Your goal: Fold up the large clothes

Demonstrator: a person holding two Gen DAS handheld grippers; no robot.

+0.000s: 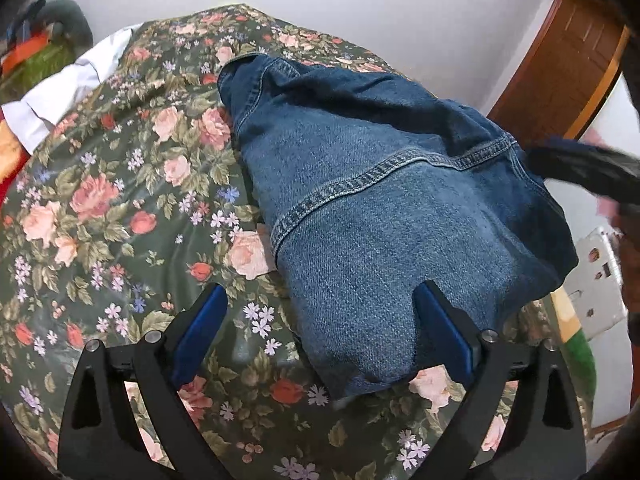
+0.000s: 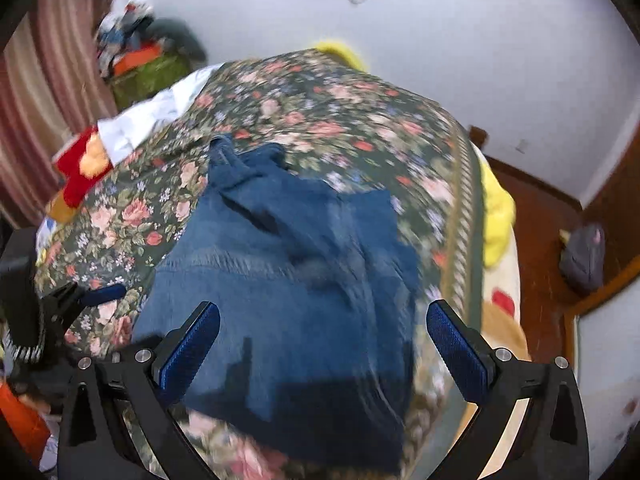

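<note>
Both tools gape wide, gripping nothing.
Left tool point(image 1: 320, 332) and right tool point(image 2: 322, 344) hover over the half-folded denim jacket point(image 1: 380, 184) at twelve o'clock on the bed point(image 1: 120, 200); next, probably, grasp an edge.

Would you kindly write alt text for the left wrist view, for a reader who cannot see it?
A blue denim garment lies partly folded on a floral bedspread, its near end between the open blue-padded fingers of the left gripper. White cloth lies at the bed's far left edge.

White wall point(image 2: 460, 52), striped curtain point(image 2: 52, 92), wooden floor point(image 2: 536, 216), floral bedspread point(image 1: 112, 200).
</note>
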